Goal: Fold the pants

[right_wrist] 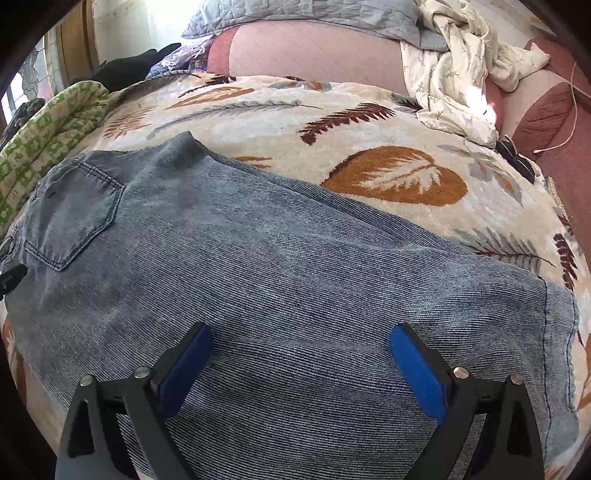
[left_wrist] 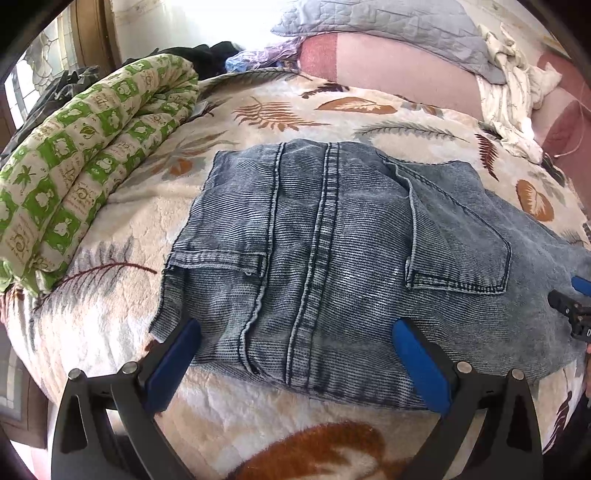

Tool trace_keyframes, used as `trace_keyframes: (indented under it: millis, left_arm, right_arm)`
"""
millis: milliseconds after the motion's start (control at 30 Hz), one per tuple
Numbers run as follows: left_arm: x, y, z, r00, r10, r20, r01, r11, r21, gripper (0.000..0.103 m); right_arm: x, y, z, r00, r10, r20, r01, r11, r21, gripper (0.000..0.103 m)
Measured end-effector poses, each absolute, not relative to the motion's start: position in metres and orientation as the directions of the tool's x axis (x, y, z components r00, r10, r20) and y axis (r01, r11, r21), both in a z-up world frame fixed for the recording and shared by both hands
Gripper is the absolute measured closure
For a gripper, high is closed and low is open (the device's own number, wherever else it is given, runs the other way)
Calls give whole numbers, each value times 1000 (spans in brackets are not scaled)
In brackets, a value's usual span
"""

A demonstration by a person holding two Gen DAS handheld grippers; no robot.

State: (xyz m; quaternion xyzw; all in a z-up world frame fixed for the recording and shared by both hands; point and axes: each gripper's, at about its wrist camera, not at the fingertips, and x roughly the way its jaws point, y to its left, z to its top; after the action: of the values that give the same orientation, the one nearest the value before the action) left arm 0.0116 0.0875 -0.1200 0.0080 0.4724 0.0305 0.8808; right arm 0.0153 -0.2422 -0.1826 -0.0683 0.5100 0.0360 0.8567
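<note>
2 pairs of tongs are held spread wide with nothing between their blue pads: the left tongs (left_wrist: 297, 338) at the near edge of the jeans (left_wrist: 332, 251), the right tongs (right_wrist: 301, 345) above a denim leg. The jeans are laid flat on a leaf-patterned blanket (left_wrist: 288, 110) covering the bed. A green quilt (left_wrist: 85, 155) is seen beside them, and a grey pillow (left_wrist: 388, 22) lies farthest back.
</note>
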Motion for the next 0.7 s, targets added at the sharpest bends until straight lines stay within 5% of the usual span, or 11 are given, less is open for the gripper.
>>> trace_keyframes:
  millis: [700]
  left_arm:
    - [14, 11, -67, 632, 121, -765, 48, 980, 194, 0]
  right_arm:
    - [14, -248, -181, 397, 31, -917, -171, 985, -40, 1]
